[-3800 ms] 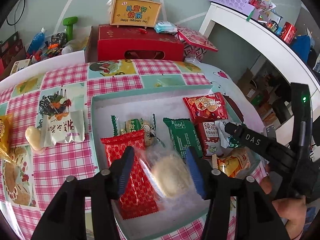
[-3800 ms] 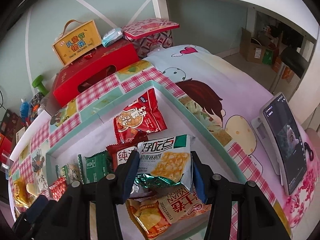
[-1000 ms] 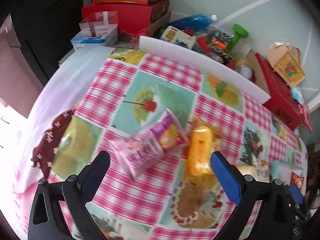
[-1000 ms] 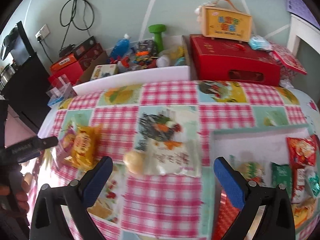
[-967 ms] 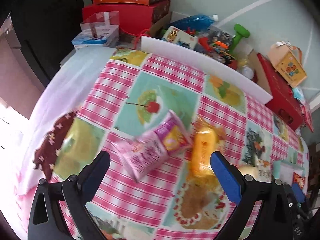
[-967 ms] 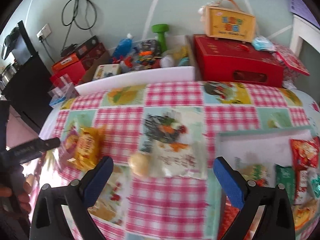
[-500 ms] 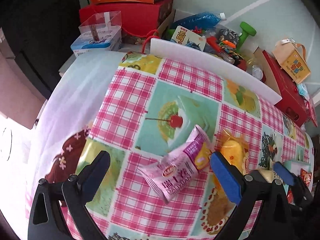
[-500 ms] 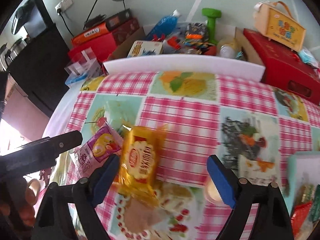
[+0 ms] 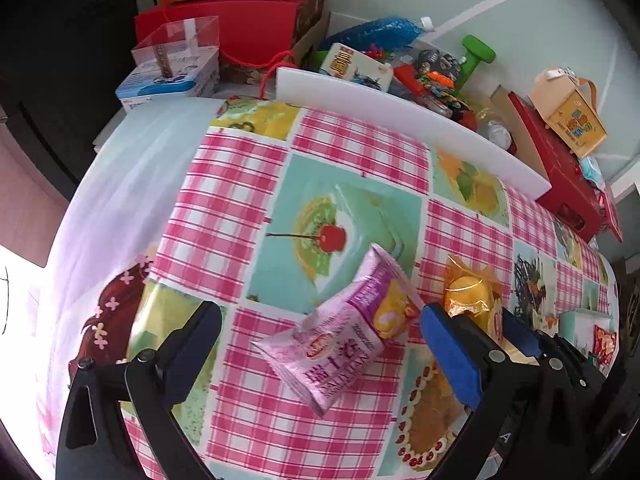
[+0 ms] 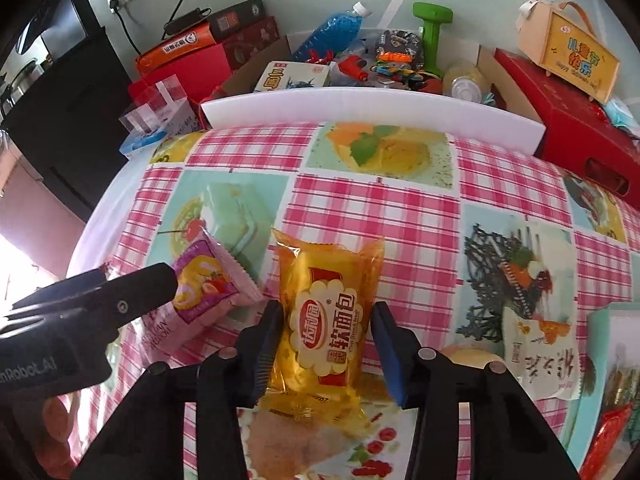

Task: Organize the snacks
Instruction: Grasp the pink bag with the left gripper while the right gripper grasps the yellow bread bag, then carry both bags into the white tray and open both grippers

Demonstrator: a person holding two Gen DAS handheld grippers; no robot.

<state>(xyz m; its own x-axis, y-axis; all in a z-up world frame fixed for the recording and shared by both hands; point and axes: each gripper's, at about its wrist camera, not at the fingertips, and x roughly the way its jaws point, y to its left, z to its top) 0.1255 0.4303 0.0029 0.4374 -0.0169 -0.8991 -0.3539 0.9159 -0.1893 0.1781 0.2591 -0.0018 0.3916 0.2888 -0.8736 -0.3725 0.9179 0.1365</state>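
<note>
The orange bread pack (image 10: pixel 326 332) is seen lying flat on the worktop (image 10: pixel 404 216), directly btwn the two pads of the right tool (image 10: pixel 326 342). That tool is spread, w/ a pad set just beside each long edge of the pack; whether the pads are touching the wrapper cannot be told. In the left wrist view the same pack (image 9: pixel 472 300) is seen just past the right pad of the left tool (image 9: pixel 320 340).

The pink wafer pack (image 9: pixel 344 336) is found btwn the pads of the left tool, nearer the right-hand pad, lying tilted on the checked cloth. The left tool is spread wide; nothing is pinched. From the right wrist view the pink pack (image 10: pixel 208 292) is partly covered by a finger of the left tool (image 10: pixel 132 300), just left of the right tool.

Further right of the right tool, a white snack pack (image 10: pixel 536 356) is seen on the cloth, and beyond it the edge of a teal tray (image 10: pixel 612 312). Ahead of both tools a white foam strip (image 10: pixel 372 108) is set across the far edge, w/ boxes and toys piled behind.
</note>
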